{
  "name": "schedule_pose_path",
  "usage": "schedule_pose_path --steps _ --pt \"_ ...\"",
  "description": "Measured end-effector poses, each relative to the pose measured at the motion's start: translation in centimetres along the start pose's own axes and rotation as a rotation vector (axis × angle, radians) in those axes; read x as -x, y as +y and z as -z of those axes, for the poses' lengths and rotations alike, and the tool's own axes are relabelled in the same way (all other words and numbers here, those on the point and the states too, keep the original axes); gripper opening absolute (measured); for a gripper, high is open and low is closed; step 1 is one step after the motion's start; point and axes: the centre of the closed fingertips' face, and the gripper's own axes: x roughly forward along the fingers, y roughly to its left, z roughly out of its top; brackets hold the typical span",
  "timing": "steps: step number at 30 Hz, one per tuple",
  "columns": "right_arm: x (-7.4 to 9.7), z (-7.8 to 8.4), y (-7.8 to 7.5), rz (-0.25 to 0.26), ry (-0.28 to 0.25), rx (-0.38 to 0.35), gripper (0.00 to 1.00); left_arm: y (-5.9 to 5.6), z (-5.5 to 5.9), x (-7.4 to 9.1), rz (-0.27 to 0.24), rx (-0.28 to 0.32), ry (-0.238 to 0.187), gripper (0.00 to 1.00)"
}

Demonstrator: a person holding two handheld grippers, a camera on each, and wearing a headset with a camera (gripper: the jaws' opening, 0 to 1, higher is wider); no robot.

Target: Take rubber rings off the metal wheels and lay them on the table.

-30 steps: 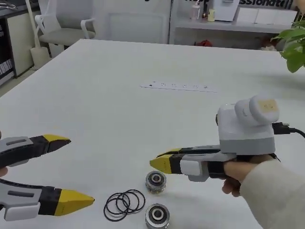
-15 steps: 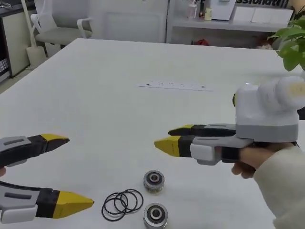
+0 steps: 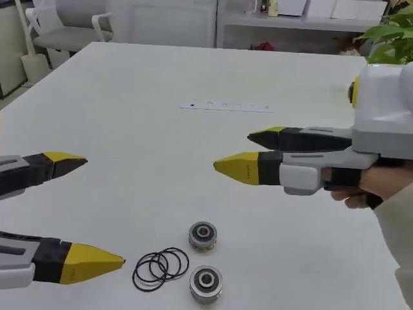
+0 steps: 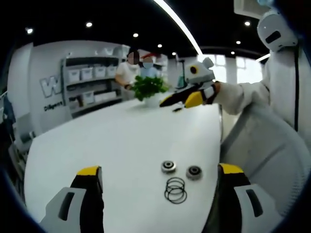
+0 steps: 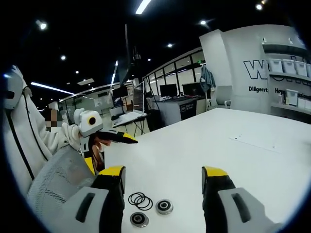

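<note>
Left gripper (image 3: 103, 210) runs off the head view at 9 o'clock, so its body's cut away, and the right gripper (image 3: 233, 152) gets chopped at 3. Plant (image 3: 387, 39) is clipped at 2 o'clock. Can't count the overlapping rubber rings (image 3: 160, 268). The markings on the printed strip (image 3: 226, 106) at 12 are too tiny to read.

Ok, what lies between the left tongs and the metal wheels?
In the head view, the loose rubber rings lie on the table between the left tongs and the two wheels.
</note>
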Motion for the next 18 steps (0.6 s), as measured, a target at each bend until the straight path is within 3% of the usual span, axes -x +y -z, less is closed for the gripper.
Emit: schedule_pose_path --steps 8,13,18 --pt "2.4 -1.3 0.3 0.014 0.01 0.08 0.74 -0.4 -2.2 1.1 -0.002 -0.04 -0.044 1.0" --pt "3.9 -1.3 0.3 0.025 0.015 0.112 0.81 0.2 -2.3 2.2 -0.041 -0.054 -0.052 1.0" --pt "5.3 0.1 -0.1 0.054 0.031 0.113 0.89 1.2 -2.2 3.8 -0.105 -0.045 -0.068 1.0"
